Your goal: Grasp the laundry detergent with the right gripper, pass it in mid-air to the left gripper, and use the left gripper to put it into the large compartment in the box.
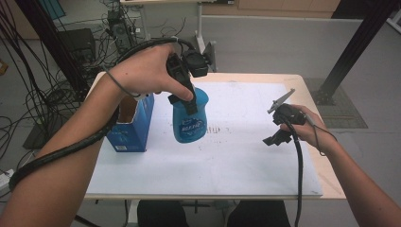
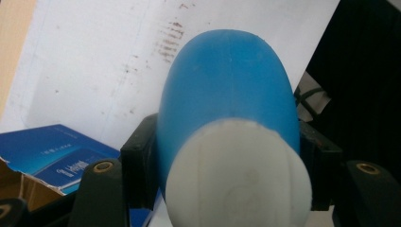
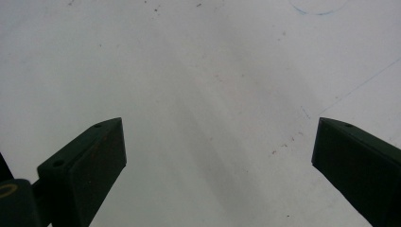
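The left gripper (image 1: 187, 97) holds a blue bottle (image 1: 190, 118) upright beside an open blue box (image 1: 132, 124).

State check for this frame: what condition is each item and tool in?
Bottle: upright, white cap on, gripped near the top.
Box: standing on the table, top torn open.
Left tool: shut on the bottle.
Right tool: open, holding nothing, over the white sheet.

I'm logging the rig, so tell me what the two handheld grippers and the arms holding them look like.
Both are black. The left gripper trails a thick corrugated black cable; the right gripper has a thinner black cable and a grey three-cornered plate on top. Blocky jaws, brass-coloured screw holes. Forearms sleeveless.
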{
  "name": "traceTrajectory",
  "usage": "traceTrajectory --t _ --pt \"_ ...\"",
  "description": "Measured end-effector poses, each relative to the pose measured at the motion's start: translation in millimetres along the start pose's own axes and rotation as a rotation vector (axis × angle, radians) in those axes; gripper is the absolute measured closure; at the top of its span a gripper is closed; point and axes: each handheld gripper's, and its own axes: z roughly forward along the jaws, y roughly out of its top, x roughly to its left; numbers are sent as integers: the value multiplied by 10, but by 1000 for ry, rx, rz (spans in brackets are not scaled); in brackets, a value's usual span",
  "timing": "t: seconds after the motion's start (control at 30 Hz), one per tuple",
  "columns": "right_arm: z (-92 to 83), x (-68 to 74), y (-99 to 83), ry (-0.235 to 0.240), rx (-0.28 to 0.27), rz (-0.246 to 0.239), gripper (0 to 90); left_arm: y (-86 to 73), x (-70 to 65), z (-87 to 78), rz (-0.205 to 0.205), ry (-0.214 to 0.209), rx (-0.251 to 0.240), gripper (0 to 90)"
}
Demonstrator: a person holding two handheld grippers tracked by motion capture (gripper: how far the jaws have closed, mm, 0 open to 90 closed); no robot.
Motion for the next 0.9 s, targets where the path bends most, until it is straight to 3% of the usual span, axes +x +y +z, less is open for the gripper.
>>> traceTrajectory --t 0.23,0.3,0.4,0.6,0.9 --pt "22 -6 -14 -4 -4 8 34 -8 63 -92 -86 18 -14 377" --pt "28 -10 -16 -6 -9 11 34 -12 96 -117 -138 27 -16 377" --pt "30 -13 -18 -1 -21 24 34 -16 145 -153 -183 38 -22 377" --pt "48 -17 -14 -5 -32 25 34 -24 244 -244 -225 39 -43 377" --pt "79 -3 -12 -5 -42 29 34 -61 419 -367 -325 100 -44 377"
